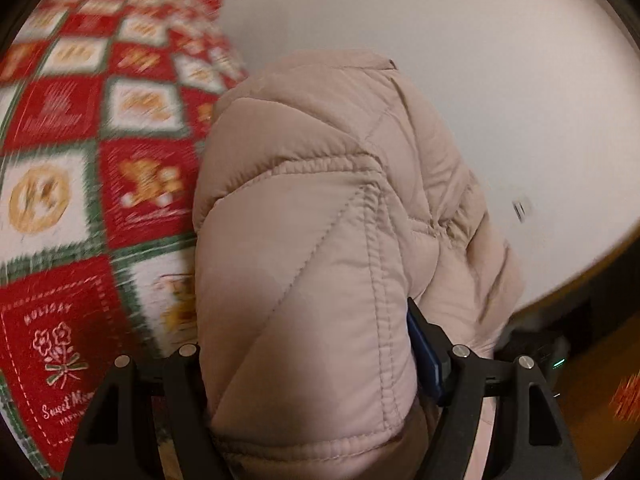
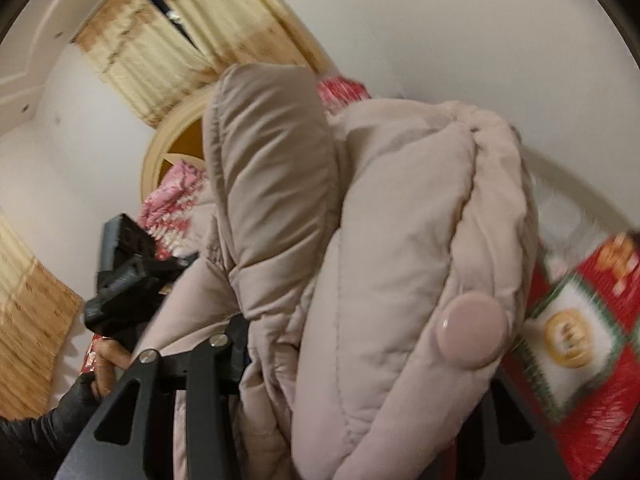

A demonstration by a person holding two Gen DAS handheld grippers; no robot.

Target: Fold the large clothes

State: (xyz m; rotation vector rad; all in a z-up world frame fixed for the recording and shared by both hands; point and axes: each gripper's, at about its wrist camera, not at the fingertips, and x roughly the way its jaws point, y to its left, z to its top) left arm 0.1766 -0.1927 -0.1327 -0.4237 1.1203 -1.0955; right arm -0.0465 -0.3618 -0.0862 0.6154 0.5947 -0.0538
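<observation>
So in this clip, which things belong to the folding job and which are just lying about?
Part of the job:
- quilted beige jacket
- left gripper, shut on the jacket
- right gripper, shut on the jacket
- red patchwork blanket, the surface underneath

Just around:
- curtains
- white wall

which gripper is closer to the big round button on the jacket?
Right. The button sits on the bunched jacket clamped in the right gripper. The left gripper grips quilted fabric, no button in its view.
</observation>
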